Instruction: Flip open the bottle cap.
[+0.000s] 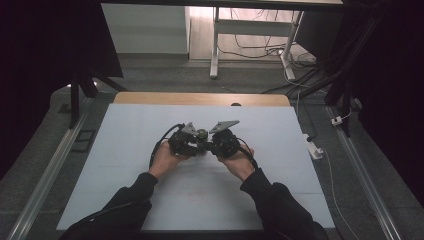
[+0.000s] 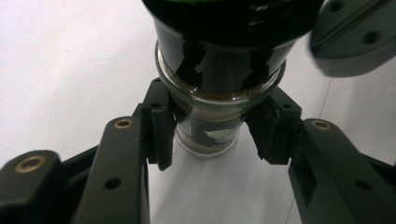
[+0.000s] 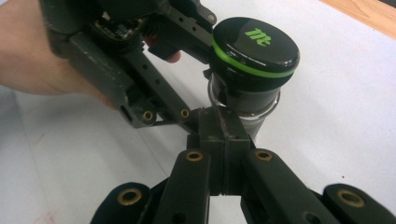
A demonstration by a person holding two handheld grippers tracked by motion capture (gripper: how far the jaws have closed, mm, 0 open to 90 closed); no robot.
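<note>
A small glass jar (image 2: 219,79) with dark contents and a black cap with a green ring (image 3: 254,46) is held over the white mat (image 1: 150,200), at its middle. My left gripper (image 2: 215,135) is shut on the jar's glass body, one pad on each side below the cap. My right gripper (image 3: 224,126) faces it from the right with its two pads pressed together and nothing between them. Its tips sit just in front of the jar's glass (image 3: 264,105), beside the left gripper's lower finger (image 3: 163,88); whether they touch I cannot tell. In the high view the jar (image 1: 201,134) sits between both hands.
The mat covers a wooden table whose far edge (image 1: 200,98) shows bare. Beyond it stand a white desk frame (image 1: 215,45) and floor cables (image 1: 265,50). A power strip (image 1: 315,149) lies off the mat's right edge. Metal rails run along both sides.
</note>
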